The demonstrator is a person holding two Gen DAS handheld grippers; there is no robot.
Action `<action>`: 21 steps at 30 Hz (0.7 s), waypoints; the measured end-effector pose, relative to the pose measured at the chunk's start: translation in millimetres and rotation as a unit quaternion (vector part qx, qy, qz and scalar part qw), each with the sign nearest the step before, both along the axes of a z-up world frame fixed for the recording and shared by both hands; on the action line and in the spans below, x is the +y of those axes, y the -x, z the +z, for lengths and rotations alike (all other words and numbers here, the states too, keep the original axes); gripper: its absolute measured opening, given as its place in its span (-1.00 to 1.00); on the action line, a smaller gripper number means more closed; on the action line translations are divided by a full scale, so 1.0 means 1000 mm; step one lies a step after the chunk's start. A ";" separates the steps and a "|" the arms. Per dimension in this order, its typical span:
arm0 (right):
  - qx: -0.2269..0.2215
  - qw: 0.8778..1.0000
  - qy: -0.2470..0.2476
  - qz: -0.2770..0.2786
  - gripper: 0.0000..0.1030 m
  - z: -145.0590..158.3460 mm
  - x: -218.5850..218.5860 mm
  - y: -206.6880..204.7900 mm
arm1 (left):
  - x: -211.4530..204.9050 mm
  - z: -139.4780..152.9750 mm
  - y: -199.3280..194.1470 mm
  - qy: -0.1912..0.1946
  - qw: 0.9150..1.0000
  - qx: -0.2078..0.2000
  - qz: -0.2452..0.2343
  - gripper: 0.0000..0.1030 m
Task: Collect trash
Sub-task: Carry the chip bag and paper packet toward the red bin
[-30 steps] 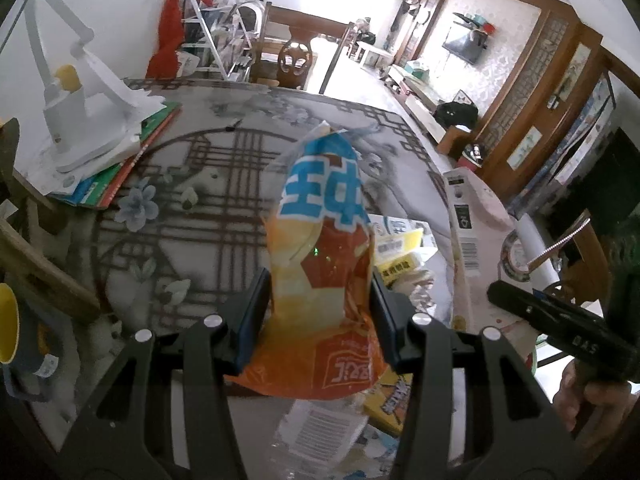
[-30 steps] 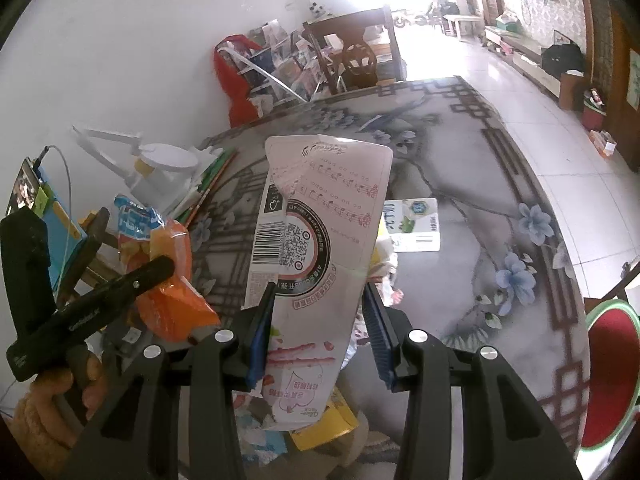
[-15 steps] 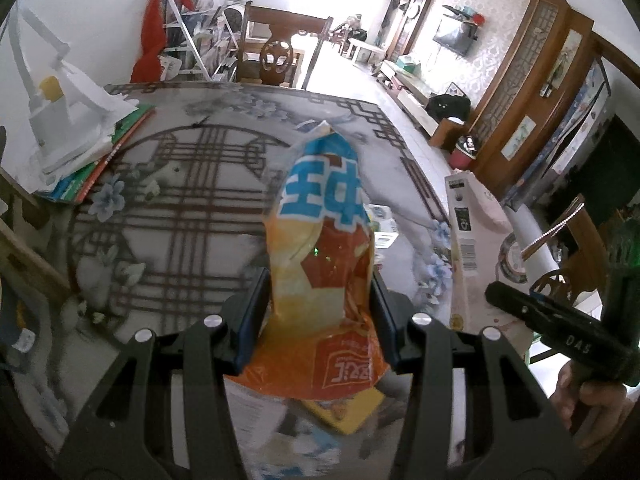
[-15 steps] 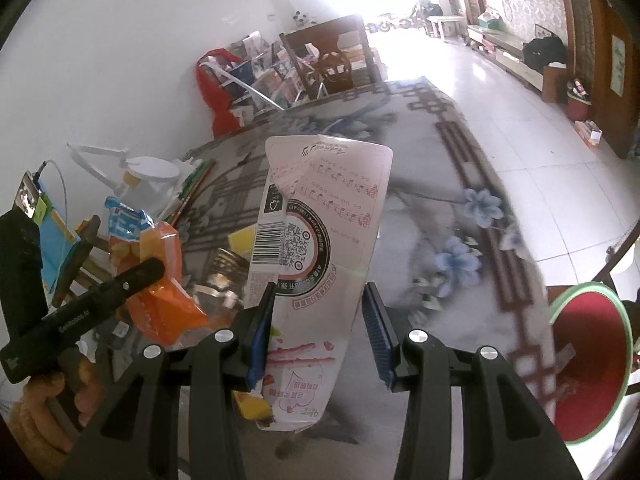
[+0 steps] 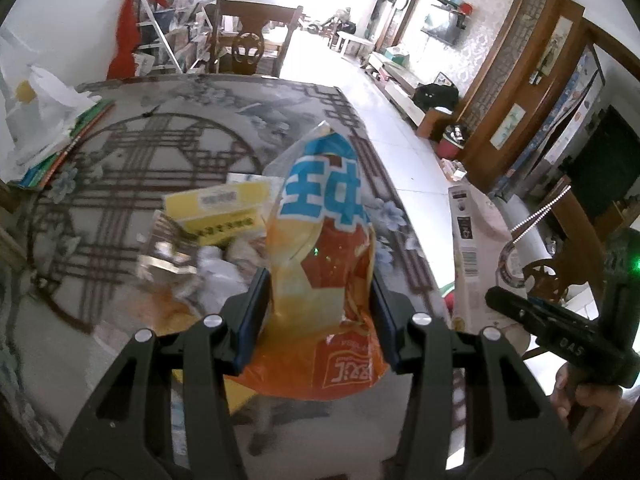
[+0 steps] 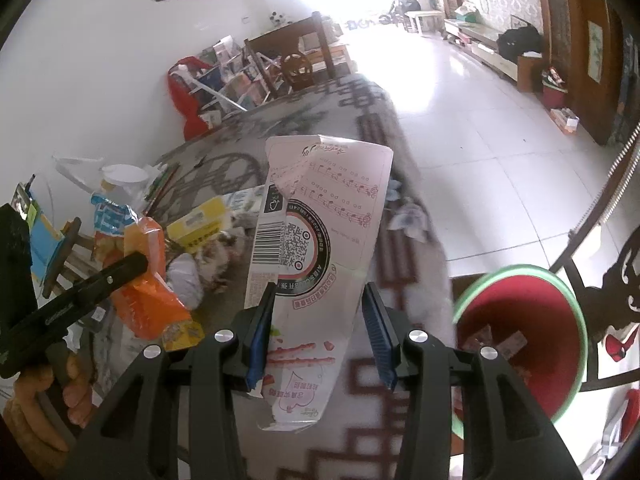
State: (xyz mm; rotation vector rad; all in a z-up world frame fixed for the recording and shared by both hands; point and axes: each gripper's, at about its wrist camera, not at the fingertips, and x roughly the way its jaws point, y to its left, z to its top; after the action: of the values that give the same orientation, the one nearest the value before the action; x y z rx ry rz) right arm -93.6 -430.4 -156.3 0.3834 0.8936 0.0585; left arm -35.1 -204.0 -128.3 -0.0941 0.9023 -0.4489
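An orange and blue snack bag (image 5: 320, 248) is pinched upright in the left claw (image 5: 318, 316) above the patterned desk (image 5: 120, 168). A pink carton (image 6: 316, 260) is gripped by the right claw (image 6: 320, 330), near a red bin (image 6: 520, 332) beside the desk's edge.

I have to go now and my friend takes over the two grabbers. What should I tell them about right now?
Left gripper: shut on the orange snack bag, held up over the table.
Right gripper: shut on the pink carton, near the table's edge.
Red bin: on the floor just past that edge, at the lower right of the right wrist view, some scraps already inside.
Done: both pieces picked up.
Left: drop both into the bin, then go back for the pile on the table: the yellow box and crumpled wrappers.
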 end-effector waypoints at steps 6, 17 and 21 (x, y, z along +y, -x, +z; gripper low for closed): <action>0.006 1.000 0.006 -0.013 -0.20 -0.003 -0.033 0.017 | -0.040 -0.004 0.013 0.002 1.000 0.005 -0.020 -0.09; 0.018 0.995 0.007 -0.094 -0.20 -0.015 -0.105 0.060 | -0.127 -0.015 0.031 -0.017 0.992 0.014 -0.124 -0.09; 0.032 0.991 0.006 -0.127 -0.20 -0.023 -0.128 0.076 | -0.160 -0.024 0.031 -0.013 0.986 0.030 -0.163 -0.09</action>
State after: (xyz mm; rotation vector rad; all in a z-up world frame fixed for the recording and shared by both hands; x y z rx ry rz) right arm -169.9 -558.8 -178.9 0.4870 0.9011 -0.1939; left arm -66.0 -363.8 -152.4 0.0665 0.9865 -0.7409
